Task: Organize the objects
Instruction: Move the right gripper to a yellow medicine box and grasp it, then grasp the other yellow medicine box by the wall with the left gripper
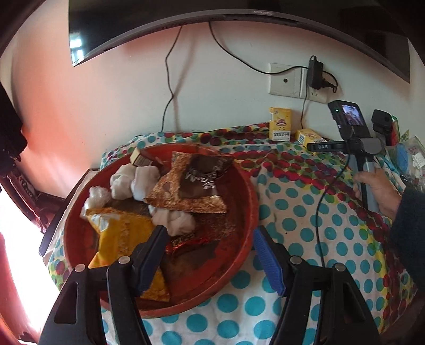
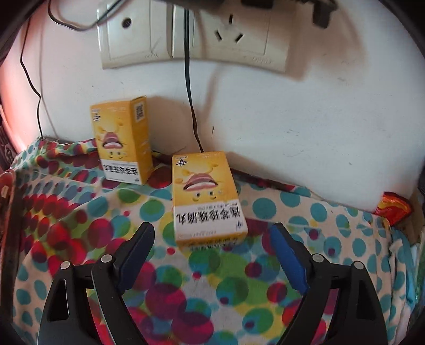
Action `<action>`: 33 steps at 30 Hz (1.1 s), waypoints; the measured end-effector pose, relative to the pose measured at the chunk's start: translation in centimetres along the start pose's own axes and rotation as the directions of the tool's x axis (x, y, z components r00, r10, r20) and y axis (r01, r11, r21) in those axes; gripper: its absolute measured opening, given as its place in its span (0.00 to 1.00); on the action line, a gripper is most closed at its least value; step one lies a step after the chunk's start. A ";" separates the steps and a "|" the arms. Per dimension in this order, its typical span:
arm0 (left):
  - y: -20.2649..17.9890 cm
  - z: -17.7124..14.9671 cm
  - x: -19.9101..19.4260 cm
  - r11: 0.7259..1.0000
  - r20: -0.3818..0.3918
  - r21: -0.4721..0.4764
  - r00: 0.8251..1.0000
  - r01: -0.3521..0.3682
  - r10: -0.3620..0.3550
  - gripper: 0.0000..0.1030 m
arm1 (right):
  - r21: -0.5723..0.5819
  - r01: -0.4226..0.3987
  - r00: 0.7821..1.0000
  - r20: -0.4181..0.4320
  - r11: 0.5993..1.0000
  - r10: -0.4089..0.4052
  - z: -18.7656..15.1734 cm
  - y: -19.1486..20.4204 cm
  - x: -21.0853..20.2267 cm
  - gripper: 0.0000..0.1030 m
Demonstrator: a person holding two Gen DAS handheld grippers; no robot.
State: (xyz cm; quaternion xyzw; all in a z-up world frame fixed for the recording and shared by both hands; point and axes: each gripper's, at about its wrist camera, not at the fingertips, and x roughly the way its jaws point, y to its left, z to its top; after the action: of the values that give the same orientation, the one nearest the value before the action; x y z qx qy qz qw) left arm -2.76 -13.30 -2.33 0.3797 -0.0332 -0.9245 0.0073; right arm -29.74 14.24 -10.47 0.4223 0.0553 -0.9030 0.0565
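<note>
My left gripper [image 1: 209, 233] is open and empty, over the near rim of a red round tray [image 1: 247, 191]. The tray holds snack packets, a yellow bag [image 1: 124, 238], a brown wrapper [image 1: 202, 177] and white crumpled tissue [image 1: 132, 180]. My right gripper [image 2: 212, 233] is open and empty, its fingers either side of the near end of a yellow medicine box lying flat [image 2: 207, 199]. A second yellow box [image 2: 122, 140] stands upright behind it at the wall. In the left wrist view both boxes show at the back, the upright one [image 1: 280, 123] and the flat one [image 1: 309, 136], with the right gripper's handle [image 1: 369, 169] in a hand.
A polka-dot cloth [image 2: 79, 217] covers the table. Wall sockets [image 2: 220, 34] with a plugged cable [image 2: 190, 106] sit above the boxes. A TV [image 1: 186, 16] hangs on the wall. A red-orange wrapper [image 2: 393, 209] and clutter lie at the right edge.
</note>
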 end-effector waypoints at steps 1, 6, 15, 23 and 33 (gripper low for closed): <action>-0.6 0.2 0.3 1.000 -0.002 0.013 1.000 0.002 -0.002 0.67 | -0.004 -0.002 1.000 -0.007 1.000 0.002 0.2 0.1 0.3 0.81; -3.5 1.3 2.4 0.998 -0.023 0.047 0.999 0.039 -0.038 0.67 | -0.062 0.000 1.000 -0.012 0.998 0.000 0.4 0.8 0.8 0.49; -8.0 3.1 5.1 0.989 -0.007 0.094 0.994 0.114 -0.113 0.67 | -0.092 -0.037 0.999 -0.018 0.995 0.035 -6.0 -0.5 -4.2 0.49; -11.7 7.5 8.7 0.962 0.036 0.124 0.967 0.244 -0.251 0.68 | -0.109 -0.053 0.999 -0.015 0.993 0.052 -11.3 -2.6 -8.4 0.50; -15.9 14.4 18.6 0.968 0.038 0.125 0.974 0.219 -0.226 0.71 | -0.081 -0.075 0.997 -0.026 0.994 0.073 -11.1 -4.3 -8.9 0.51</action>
State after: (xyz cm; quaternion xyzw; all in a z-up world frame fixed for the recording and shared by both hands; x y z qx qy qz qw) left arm -25.86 2.64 -6.22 0.3567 -0.0463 -0.9253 -0.1203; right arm -16.28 20.65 -10.43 0.4318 0.0774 -0.8923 0.1065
